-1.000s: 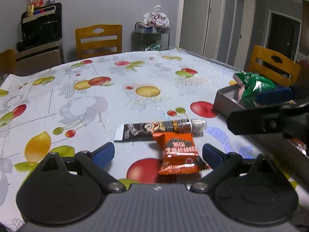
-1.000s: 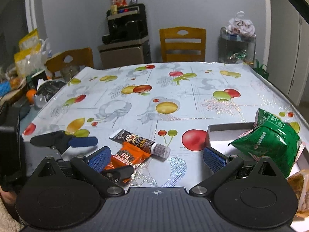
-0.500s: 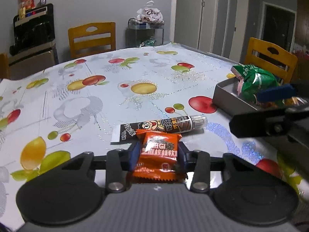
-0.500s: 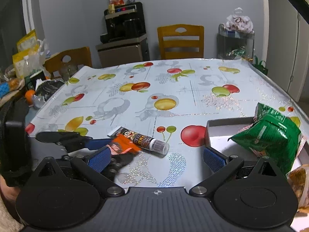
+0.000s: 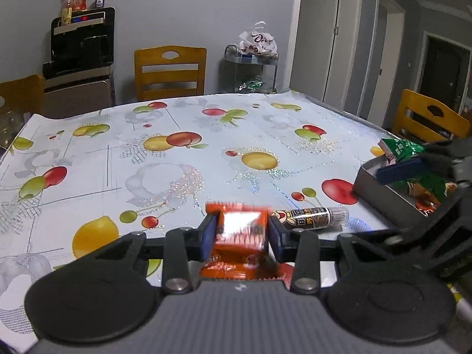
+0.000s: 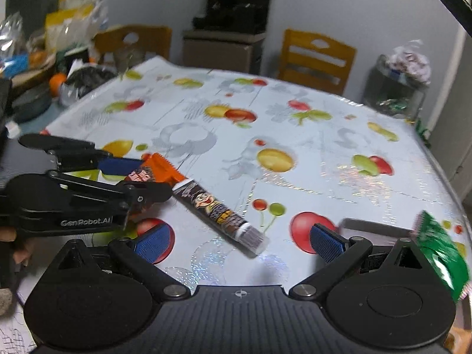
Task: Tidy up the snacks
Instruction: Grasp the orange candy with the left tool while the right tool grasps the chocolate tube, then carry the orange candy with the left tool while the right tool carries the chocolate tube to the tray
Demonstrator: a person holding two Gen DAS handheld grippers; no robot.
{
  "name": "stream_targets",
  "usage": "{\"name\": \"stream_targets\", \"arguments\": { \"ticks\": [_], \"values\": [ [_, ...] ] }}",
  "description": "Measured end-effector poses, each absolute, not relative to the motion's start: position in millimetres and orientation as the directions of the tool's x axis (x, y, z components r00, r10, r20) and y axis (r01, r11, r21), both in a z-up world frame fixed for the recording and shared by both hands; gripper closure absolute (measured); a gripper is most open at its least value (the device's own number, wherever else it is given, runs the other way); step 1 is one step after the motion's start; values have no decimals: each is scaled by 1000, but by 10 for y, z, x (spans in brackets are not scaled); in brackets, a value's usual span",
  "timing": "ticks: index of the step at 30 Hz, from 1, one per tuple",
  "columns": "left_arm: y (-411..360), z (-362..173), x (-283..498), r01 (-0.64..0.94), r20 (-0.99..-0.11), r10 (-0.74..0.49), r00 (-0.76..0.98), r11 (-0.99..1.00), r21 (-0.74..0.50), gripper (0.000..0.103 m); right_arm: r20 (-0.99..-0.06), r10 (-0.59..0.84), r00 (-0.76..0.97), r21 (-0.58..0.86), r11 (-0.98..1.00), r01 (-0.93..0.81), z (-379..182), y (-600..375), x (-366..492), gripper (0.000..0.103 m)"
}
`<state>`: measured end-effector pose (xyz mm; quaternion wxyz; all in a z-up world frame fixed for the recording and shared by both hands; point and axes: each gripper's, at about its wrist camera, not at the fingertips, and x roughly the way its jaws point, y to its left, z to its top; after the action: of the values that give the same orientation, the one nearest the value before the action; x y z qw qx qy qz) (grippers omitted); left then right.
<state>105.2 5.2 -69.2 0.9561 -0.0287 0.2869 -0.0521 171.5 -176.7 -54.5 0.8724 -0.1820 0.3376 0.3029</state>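
Observation:
My left gripper (image 5: 241, 233) is shut on an orange snack packet (image 5: 240, 240) and holds it a little above the table; the packet also shows in the right wrist view (image 6: 155, 172) between the left gripper's blue pads. A long dark snack stick with a clear end (image 5: 312, 218) lies on the fruit-print tablecloth just right of it, and in the right wrist view (image 6: 219, 214) it lies in front of my right gripper (image 6: 240, 240), which is open and empty above it. A grey tray (image 5: 374, 188) at the right holds a green snack bag (image 5: 404, 149).
Wooden chairs stand at the far side (image 5: 169, 72) and at the right (image 5: 427, 118). A black appliance on a cabinet (image 5: 81, 44) and a cart with a plastic bag (image 5: 256, 44) stand by the wall. Bags and clutter (image 6: 44, 59) sit left of the table.
My left gripper has lifted the orange packet off the table. My right gripper has swung left, over the snack stick, away from the tray.

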Motion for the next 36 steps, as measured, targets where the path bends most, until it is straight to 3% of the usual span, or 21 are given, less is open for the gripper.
{"name": "stream_targets", "arguments": {
  "ticks": [11,14,16,17,36],
  "values": [
    [78,-694,1073,79,-562,-122,818,992,-101,70,-715,405,570,-151,706,-692,-838,-1588,1898,34],
    [100,-704,1087,67,-569,-112,815,993,-100,70,-724,422,545,-120,702,-703,-821,-1599,1887,51],
    [117,-718,1101,61,-578,-109,809,993,-101,70,-734,421,533,-106,704,-703,-802,-1601,1869,72],
    [124,-724,1107,59,-581,-108,806,993,-102,70,-738,418,530,-103,706,-700,-794,-1602,1853,77],
    [42,-864,1146,106,-628,-157,762,987,-118,66,-769,342,541,-61,802,-594,-756,-2029,1266,79]
  ]
}}
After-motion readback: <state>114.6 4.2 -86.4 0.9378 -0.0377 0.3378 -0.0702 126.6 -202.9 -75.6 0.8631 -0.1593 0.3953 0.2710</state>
